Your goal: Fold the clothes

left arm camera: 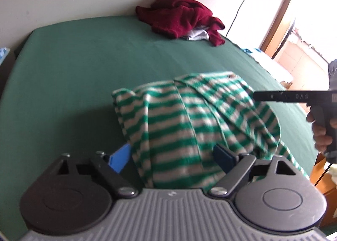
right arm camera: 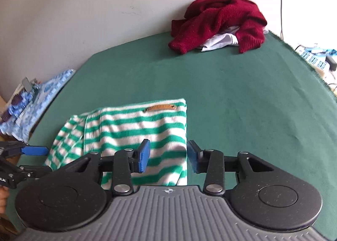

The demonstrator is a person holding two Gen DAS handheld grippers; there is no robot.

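Striped top (right arm camera: 134, 131): soft, fuzzy knit cloth. Red sweater (right arm camera: 219, 22): coarser matt knit. Table (right arm camera: 242, 104) cover: matt green felt-like cloth. Right tool (right arm camera: 168, 156): matt black plastic, shiny metal screws.

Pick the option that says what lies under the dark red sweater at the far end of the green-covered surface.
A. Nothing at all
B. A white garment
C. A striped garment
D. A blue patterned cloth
B: a white garment pokes out from beneath the dark red sweater at the far edge of the green cover, while the striped garment lies apart, near the grippers.
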